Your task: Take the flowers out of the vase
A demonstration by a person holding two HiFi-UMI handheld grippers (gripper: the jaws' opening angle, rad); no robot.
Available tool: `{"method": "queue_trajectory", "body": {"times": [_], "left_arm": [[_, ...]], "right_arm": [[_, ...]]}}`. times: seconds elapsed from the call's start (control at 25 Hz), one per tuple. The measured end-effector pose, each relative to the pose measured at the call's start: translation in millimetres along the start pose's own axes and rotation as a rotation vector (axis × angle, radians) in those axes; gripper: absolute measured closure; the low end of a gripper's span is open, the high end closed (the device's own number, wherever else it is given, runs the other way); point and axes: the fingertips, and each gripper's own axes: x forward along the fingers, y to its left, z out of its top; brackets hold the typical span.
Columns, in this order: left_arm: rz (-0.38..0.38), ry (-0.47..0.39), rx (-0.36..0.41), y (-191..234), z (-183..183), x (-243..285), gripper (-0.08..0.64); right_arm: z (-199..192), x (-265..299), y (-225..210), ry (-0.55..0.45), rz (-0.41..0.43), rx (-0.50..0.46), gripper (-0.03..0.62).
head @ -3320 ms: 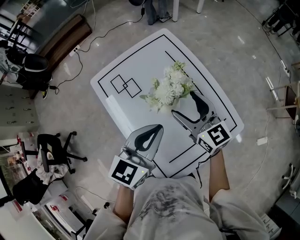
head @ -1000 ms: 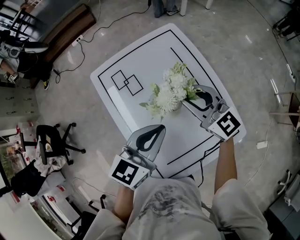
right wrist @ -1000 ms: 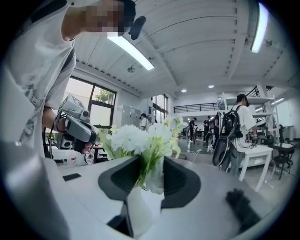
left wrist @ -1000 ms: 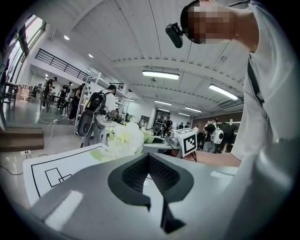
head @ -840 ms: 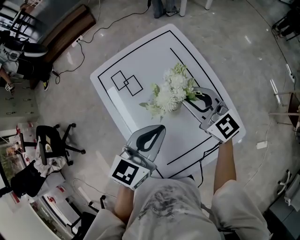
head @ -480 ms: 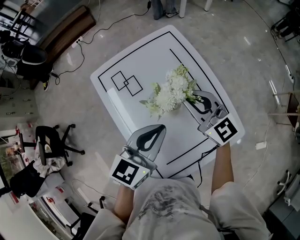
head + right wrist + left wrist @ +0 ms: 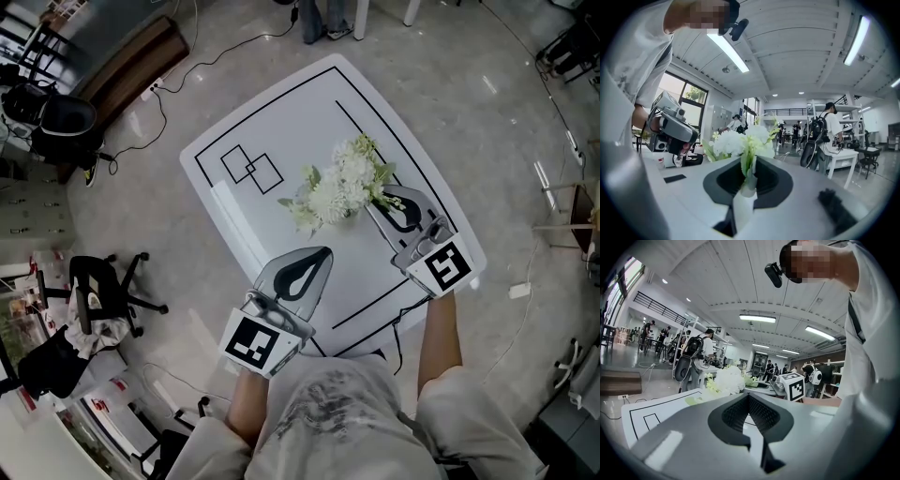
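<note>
While the right gripper takes hold at the edge of the flowers, its jaws have just been drawing together. They pinch a green stem between them, as the right gripper view shows. The bunch stands near the middle of the white bench, inside the black outline; the vase itself is hidden under the blooms in the head view. The left gripper hangs over the near part of the bench, well apart from the flowers, its jaws clenched on nothing.

Probable hazards:
- The hold is on one thin stem, near the fingertips, so it may slip or bend when pulled.
- Only that stem may come away, leaving the rest in place.
- Since nothing steadies the vase, a slanted pull could drag or topple it.

A straight upward draw seems the safer course.
</note>
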Motion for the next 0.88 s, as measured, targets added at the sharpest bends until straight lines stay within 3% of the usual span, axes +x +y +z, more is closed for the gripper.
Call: {"method": "queue_trajectory", "body": {"times": [0.28, 0.88], "left_arm": [[-0.014, -0.041, 0.044, -4, 8, -2, 0.551], [-0.032, -0.069, 0.043, -16, 23, -13, 0.551]], "right_arm": [[8, -5, 2, -0.013, -0.029, 0.005, 0.545], [35, -14, 9, -0.065, -0.100, -0.005, 0.546]]}}
